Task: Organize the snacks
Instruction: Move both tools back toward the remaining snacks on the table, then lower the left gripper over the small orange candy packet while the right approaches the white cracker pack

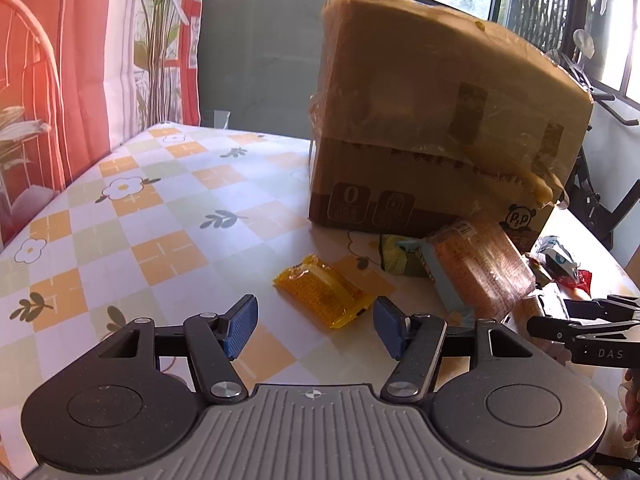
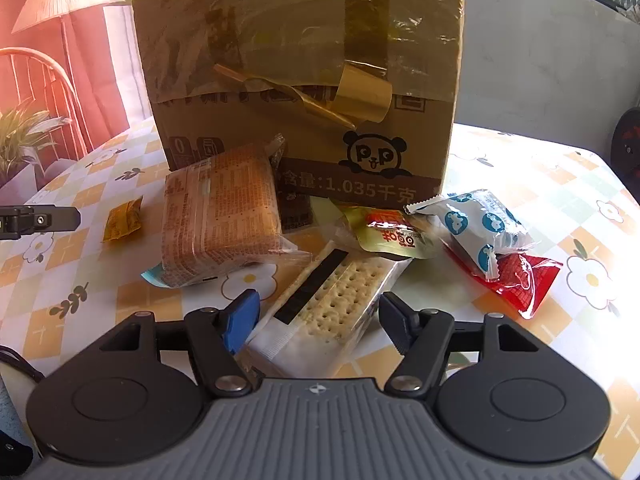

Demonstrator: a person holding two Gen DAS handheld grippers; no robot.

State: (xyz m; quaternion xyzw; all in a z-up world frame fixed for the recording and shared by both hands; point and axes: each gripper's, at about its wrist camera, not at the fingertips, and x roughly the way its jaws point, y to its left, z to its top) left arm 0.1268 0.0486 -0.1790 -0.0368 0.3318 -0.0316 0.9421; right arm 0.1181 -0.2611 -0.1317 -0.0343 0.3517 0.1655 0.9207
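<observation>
The cracker pack [image 2: 340, 312] lies on the bench in front of the cardboard box [image 2: 304, 80], its long axis slanting away between the half-spread, empty right gripper [image 2: 318, 320]. The left gripper [image 1: 316, 326], also half-spread and empty, faces the yellow packet [image 1: 320, 294] further from the box.

We lose the cardboard box [image 2: 304, 80] top past the frame edge; the brown packet [image 2: 294, 204] hides behind the biscuit pack [image 2: 220, 212].

Left claw [image 1: 316, 326] and right claw [image 2: 318, 322] both tilted downward, jaws apart, pads pressing nothing.
</observation>
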